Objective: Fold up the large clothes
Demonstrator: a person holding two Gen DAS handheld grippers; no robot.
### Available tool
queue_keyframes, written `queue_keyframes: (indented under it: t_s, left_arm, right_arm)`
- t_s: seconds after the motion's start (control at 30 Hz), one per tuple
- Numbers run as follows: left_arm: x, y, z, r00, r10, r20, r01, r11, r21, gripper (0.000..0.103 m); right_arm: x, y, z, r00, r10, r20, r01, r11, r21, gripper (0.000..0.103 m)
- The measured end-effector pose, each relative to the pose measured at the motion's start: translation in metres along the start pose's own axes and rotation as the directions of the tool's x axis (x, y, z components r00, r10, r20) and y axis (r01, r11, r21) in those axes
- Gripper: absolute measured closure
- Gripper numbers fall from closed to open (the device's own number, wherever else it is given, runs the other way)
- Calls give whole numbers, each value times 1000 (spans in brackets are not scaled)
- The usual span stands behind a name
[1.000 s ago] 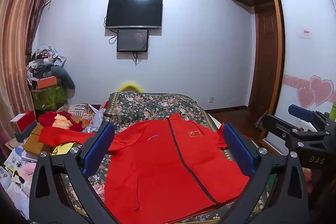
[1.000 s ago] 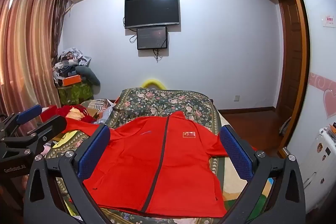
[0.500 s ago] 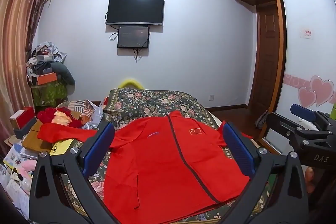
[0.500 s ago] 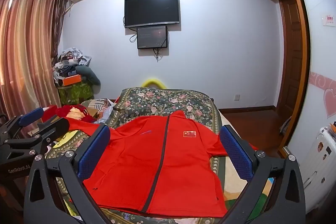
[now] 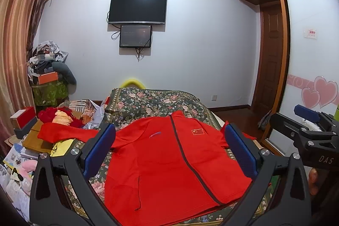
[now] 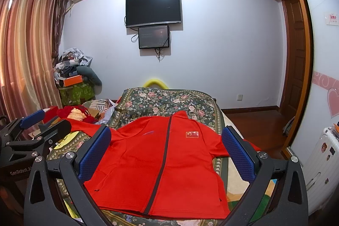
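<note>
progress: not started | red zip-front jacket (image 6: 161, 164) flat, unfolded on floral bedspread (image 6: 169, 102), sleeves out | left tongs (image 5: 169, 149), right tongs (image 6: 166, 148) apart, empty | left: all folds

The jacket (image 5: 169, 166) was bright red with a dark zip line down its middle and a small red-and-yellow flag patch. Under it, the bedspread (image 5: 154, 102) bore pink and cream roses on dark green. At the frame's left edge, the curtain (image 6: 23, 52) showed brown-and-pink stripes. Gripper pads (image 6: 95, 154) were blue.
</note>
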State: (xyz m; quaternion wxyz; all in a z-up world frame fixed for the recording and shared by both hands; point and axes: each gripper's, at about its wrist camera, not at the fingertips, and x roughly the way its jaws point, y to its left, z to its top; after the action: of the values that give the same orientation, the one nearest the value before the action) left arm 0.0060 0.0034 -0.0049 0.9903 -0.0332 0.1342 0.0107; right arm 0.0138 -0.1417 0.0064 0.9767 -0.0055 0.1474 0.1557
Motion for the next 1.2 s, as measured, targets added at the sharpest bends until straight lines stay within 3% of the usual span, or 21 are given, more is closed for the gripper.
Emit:
queue_keyframes:
  t_s: [1.2]
  left_arm:
    - [7,6,-4,1000,8,-15,-8,1000,-5,0]
  right_arm:
    - [6,-2,-8,1000,6,-21,-6,1000,21,0]
